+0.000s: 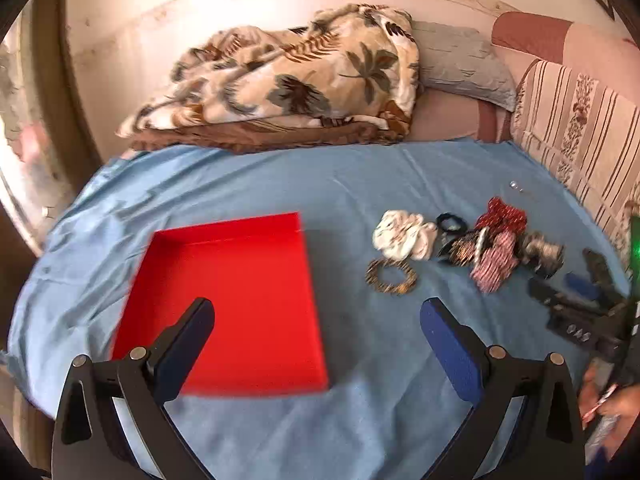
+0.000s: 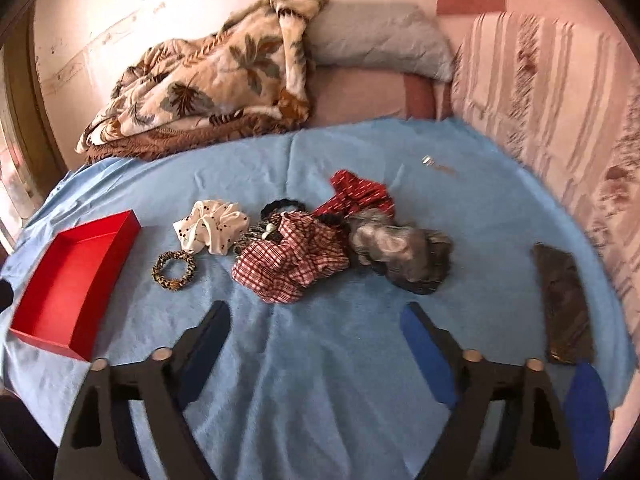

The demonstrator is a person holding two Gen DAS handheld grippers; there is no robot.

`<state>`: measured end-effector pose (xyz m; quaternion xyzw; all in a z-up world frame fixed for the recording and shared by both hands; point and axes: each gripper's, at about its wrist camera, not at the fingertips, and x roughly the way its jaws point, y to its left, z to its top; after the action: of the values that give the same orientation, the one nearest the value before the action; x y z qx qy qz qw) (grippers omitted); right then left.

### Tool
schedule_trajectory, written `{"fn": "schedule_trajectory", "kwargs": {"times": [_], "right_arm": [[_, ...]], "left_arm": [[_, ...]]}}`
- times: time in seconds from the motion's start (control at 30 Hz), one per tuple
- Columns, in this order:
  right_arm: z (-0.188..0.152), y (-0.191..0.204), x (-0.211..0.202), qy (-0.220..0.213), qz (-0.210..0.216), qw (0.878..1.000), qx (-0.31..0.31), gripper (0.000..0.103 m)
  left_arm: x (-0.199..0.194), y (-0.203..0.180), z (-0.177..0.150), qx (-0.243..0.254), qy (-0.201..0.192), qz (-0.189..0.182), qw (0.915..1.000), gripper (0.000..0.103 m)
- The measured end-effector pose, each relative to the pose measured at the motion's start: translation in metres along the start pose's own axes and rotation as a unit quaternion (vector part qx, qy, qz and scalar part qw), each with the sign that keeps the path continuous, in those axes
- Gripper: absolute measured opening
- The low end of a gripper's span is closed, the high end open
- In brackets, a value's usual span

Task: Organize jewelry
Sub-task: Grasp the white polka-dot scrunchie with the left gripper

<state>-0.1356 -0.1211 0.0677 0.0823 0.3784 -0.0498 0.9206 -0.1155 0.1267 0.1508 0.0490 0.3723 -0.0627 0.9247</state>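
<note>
An empty red box [image 1: 236,300] lies on the blue sheet [image 1: 360,184], also at the left in the right wrist view [image 2: 68,280]. A pile of scrunchies lies to its right: a white one [image 1: 402,236] [image 2: 210,226], a leopard-print ring [image 1: 392,277] [image 2: 174,270], a red-checked one [image 2: 292,262], a red one [image 2: 356,196], a grey one [image 2: 396,248] and a dark hair tie [image 1: 451,222]. My left gripper [image 1: 316,312] is open and empty above the box's right edge. My right gripper [image 2: 316,316] is open and empty just short of the pile; it also shows in the left wrist view [image 1: 580,292].
A leaf-print blanket [image 1: 288,76] and a grey pillow [image 1: 460,60] lie at the back. A striped cushion [image 1: 576,120] bounds the right side. A dark flat case [image 2: 566,304] lies on the sheet at the right. A small clear item [image 2: 428,160] lies behind the pile.
</note>
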Motion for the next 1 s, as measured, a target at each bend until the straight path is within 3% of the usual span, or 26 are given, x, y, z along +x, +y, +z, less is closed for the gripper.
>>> {"fn": "schedule_trajectory", "kwargs": {"times": [0.13,0.37,0.57,0.63,0.77,0.83,0.87,1.0], "right_arm": [[0.017,-0.005,0.027,0.022,0.028,0.999,0.02,0.079],[0.031,-0.015,0.06,0.05,0.074,0.994,0.055,0.077],[0.032,-0.024,0.082,0.084,0.089,0.989,0.084,0.065],[0.033,-0.026,0.085,0.088,0.09,0.988,0.088,0.06],[0.035,-0.025,0.087,0.087,0.092,0.988,0.084,0.033],[0.035,-0.023,0.086,0.084,0.093,0.989,0.079,0.02],[0.035,-0.022,0.085,0.082,0.089,0.99,0.076,0.016],[0.034,-0.022,0.077,0.071,0.087,0.991,0.071,0.013]], "left_arm": [[0.041,-0.009,0.029,-0.014,0.037,-0.031,0.9987,0.102],[0.139,-0.036,0.061,-0.019,0.112,-0.053,0.9921,0.102],[0.205,-0.053,0.07,-0.037,0.156,-0.072,0.9844,0.091],[0.222,-0.057,0.07,-0.038,0.17,-0.074,0.982,0.082],[0.244,-0.066,0.066,-0.03,0.192,-0.076,0.9779,0.062],[0.249,-0.071,0.065,-0.02,0.201,-0.073,0.9766,0.026],[0.246,-0.072,0.065,-0.017,0.198,-0.064,0.978,0.018],[0.222,-0.067,0.069,-0.035,0.183,-0.082,0.979,0.014]]}}
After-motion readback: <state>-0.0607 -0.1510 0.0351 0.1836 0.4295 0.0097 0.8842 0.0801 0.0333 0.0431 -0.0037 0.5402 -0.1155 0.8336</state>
